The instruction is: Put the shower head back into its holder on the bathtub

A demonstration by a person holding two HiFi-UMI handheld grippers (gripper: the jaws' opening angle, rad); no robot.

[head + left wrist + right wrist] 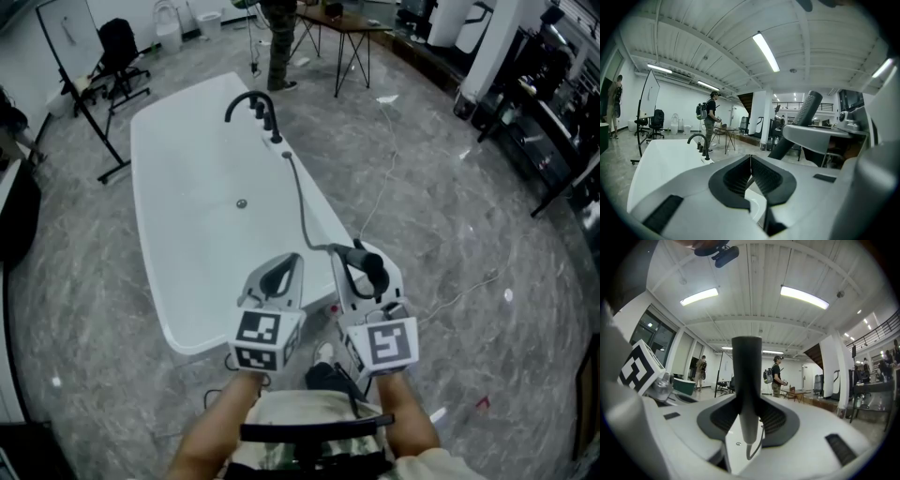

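Right gripper (747,420): jaws clamped on the handle of the shower head (746,376), which stands upright between them. Left gripper (750,161): jaws together, nothing between them. Both are held side by side over the near end of the white bathtub (192,220), the shower head close to its right rim. A dark hose (302,202) runs along that rim from the shower head to a spot just this side of the black faucet (251,105) at the far end.
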